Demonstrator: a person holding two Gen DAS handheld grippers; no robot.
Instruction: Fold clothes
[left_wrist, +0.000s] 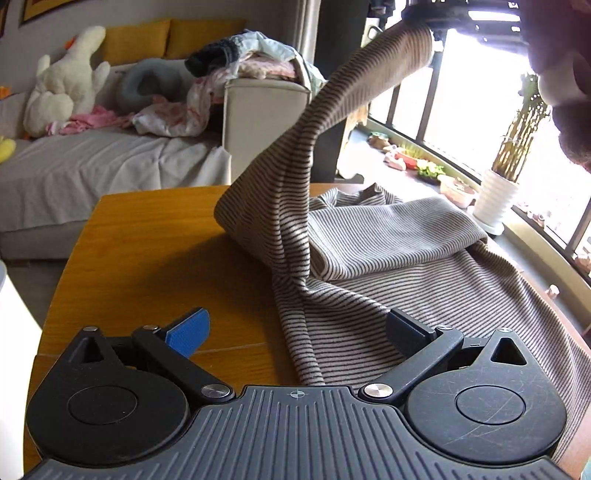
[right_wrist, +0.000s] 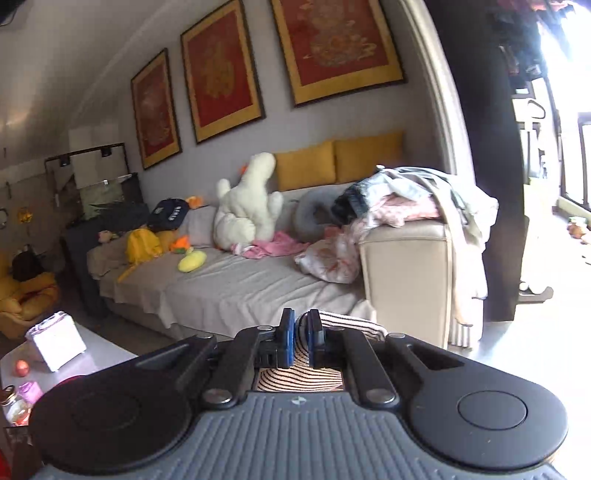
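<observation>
The striped garment (left_wrist: 388, 258) lies mostly on the wooden desk (left_wrist: 147, 240), spread on its right part, with one folded layer resting on top of the flat part. One end of the garment, probably a sleeve, is lifted high above the desk and goes up to the right gripper (left_wrist: 424, 16) at the top of the left wrist view. In the right wrist view the right gripper (right_wrist: 298, 338) has its blue fingers (right_wrist: 287, 338) close together, and a fold of the striped cloth (right_wrist: 295, 376) is pinched between them. The left gripper (left_wrist: 295, 332) is low over the desk edge with its fingers wide apart and nothing between them; the blue finger (left_wrist: 188, 332) is over bare wood, the other one is over the cloth. Behind the desk stands a sofa (right_wrist: 240, 280) with a white plush toy (right_wrist: 247, 206) and a heap of clothes (right_wrist: 406, 199) on its armrest.
</observation>
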